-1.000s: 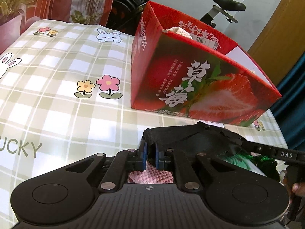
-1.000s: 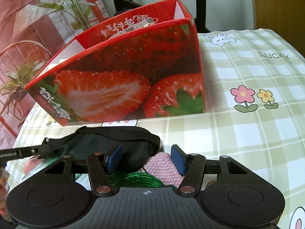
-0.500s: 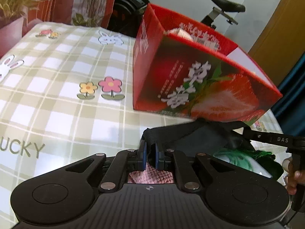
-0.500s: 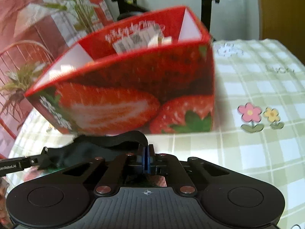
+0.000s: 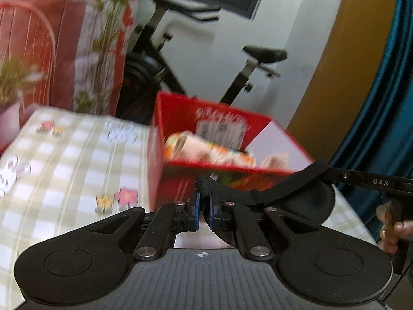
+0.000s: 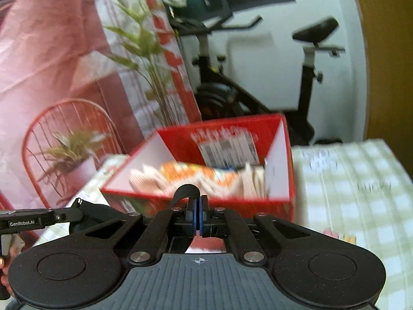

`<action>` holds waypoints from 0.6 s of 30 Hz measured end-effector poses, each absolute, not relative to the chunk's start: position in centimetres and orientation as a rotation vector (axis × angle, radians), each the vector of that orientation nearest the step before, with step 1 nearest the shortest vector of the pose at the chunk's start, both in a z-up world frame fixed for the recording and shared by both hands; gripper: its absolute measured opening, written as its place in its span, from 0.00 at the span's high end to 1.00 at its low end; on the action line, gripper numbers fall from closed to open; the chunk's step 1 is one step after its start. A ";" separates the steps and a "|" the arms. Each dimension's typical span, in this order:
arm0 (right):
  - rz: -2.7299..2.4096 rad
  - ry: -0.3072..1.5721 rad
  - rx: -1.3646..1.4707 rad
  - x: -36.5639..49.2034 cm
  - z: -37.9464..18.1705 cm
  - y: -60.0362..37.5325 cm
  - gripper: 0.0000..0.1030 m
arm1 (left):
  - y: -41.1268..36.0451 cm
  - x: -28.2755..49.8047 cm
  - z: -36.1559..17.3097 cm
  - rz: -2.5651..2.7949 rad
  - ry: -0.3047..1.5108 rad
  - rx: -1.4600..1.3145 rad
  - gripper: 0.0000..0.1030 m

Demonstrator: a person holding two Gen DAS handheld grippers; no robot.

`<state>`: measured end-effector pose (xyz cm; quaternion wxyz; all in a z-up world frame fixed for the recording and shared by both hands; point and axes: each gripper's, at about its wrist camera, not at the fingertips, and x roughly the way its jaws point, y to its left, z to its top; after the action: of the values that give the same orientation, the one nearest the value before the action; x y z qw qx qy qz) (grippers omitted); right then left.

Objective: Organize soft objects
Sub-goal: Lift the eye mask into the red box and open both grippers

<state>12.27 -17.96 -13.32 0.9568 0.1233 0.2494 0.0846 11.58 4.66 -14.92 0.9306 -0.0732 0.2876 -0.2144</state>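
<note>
In the left wrist view, the left gripper [image 5: 203, 213] has its blue pads closed on one ribbed end of a black eye mask [image 5: 304, 199], a soft dark fabric piece with a rounded padded cup and a flat strap. The mask hangs stretched in the air toward the right gripper [image 5: 335, 174], whose black finger meets its far end, just in front of the near rim of the red strawberry box [image 5: 180, 111]. The box stands open on the checked tablecloth [image 5: 72, 155], with blurred orange and white soft things inside and bare cloth on its left. In the right wrist view, the right gripper [image 6: 198, 217] is pinched tight on a loop of the mask's strap [image 6: 186, 190], while the left gripper [image 6: 74, 213] holds the other end at the left edge. The box [image 6: 281, 129] sits just beyond the fingertips, top open, and free tablecloth [image 6: 361, 186] lies to its right.
</note>
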 end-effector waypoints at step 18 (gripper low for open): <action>0.050 0.351 0.038 19.6 -9.1 -17.9 0.98 | -0.4 18.2 -8.8 -0.368 0.389 -0.052 0.93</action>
<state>19.60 -17.92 -9.11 0.9841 0.0187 0.1747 0.0251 18.19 -0.39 -8.82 0.9640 -0.0257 0.1921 -0.1819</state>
